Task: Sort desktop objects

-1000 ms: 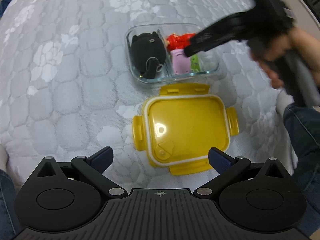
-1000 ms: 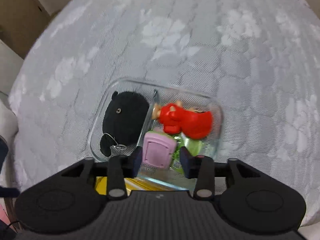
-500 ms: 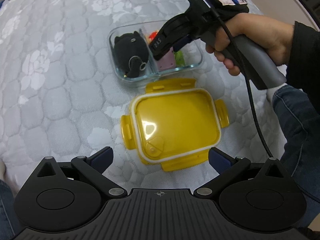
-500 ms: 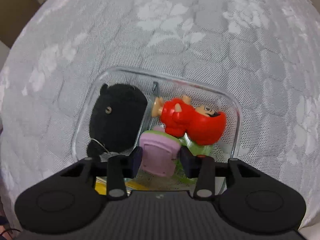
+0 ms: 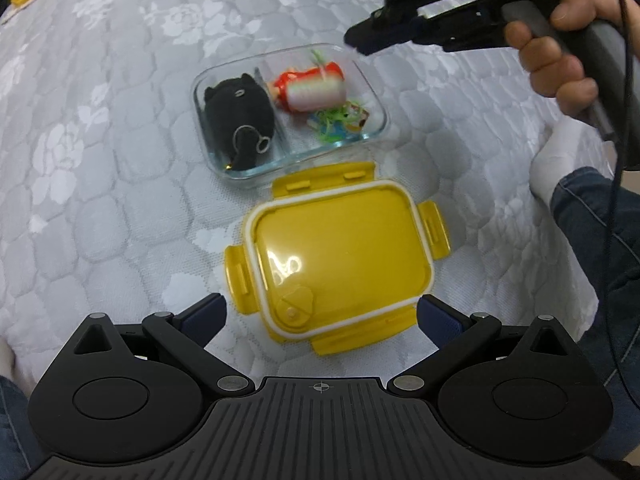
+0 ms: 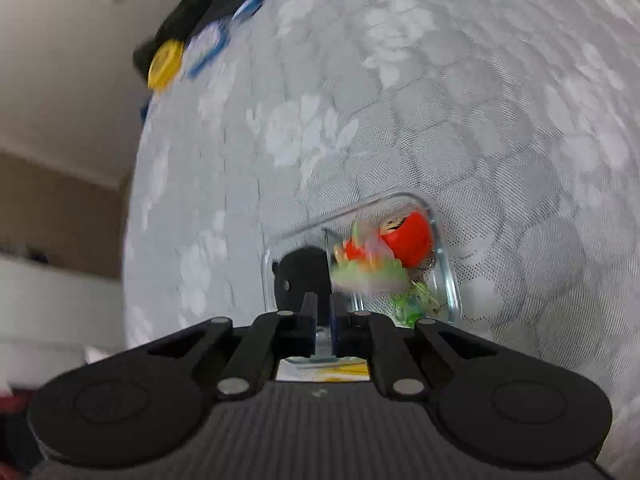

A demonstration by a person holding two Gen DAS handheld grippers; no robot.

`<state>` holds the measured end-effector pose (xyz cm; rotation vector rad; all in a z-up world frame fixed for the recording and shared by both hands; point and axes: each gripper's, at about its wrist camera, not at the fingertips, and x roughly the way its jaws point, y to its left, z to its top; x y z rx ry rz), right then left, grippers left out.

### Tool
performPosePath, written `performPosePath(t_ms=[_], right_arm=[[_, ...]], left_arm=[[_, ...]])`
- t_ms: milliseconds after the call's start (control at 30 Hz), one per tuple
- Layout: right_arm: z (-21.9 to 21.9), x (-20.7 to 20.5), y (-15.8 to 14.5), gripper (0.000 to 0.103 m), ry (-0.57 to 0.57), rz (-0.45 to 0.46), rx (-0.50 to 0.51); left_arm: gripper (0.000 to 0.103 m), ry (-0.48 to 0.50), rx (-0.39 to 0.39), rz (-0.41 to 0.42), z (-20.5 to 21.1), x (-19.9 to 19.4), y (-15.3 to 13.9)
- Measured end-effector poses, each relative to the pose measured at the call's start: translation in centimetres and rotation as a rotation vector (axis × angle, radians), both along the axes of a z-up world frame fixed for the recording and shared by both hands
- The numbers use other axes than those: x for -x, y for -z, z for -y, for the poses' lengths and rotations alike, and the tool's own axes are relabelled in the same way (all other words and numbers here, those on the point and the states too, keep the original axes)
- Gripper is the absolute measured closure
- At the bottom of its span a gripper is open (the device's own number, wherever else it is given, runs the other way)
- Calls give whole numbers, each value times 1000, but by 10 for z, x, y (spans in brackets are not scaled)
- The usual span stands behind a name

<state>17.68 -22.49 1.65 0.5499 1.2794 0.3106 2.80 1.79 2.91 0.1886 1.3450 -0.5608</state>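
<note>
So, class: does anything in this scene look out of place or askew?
Mildly. The pink toy lies tipped on its side atop the red figure in the glass container, and the yellow lid lies off beside it.

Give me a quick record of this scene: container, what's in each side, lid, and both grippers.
container: clear glass box, two compartments, on the white quilt
left side: black plush
right side: red figure, pink toy, green bits
lid: yellow, off, beside box
left gripper: open, empty
right gripper: shut, empty, above box
</note>
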Motion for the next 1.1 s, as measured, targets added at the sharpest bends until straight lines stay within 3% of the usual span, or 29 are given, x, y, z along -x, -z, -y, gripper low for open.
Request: performPosePath(t_ms=[67, 133, 233, 333, 467, 567, 700, 800, 867, 933, 1033, 1100], right_arm=[[8, -2, 7, 90, 29, -38, -25], [9, -2, 16, 82, 18, -70, 20], [-10, -1, 19, 80, -105, -8, 225], [-34, 0, 19, 54, -240, 72, 365], [-61, -7, 29, 51, -341, 77, 396], [-80, -11, 42, 41, -412, 55, 428], [-98, -10, 65, 48, -468, 46, 562], [-89, -14, 79, 50, -371, -22, 517], [-81, -17, 80, 61, -314, -64, 449], [-81, -14, 72, 68, -322, -26, 462], [-76, -12, 54, 99, -316, 18, 437], [-67, -12, 41, 98, -291, 27, 381]], left_arm=[[0, -10, -5, -10, 0, -3, 3], [0, -30, -12, -26, -3, -6, 7], [0, -70, -14, -64, -9, -12, 14], [0, -87, -9, -90, -13, -13, 17], [0, -78, -1, -97, -14, -10, 16], [0, -80, 10, -107, -17, -9, 15], [0, -78, 20, -107, -20, -7, 13], [0, -75, 24, -108, -21, -5, 12], [0, -72, 26, -109, -21, -5, 12], [0, -66, 30, -109, -20, -4, 12], [0, -65, 35, -104, -20, -4, 11], [0, -69, 34, -103, -20, -5, 11]])
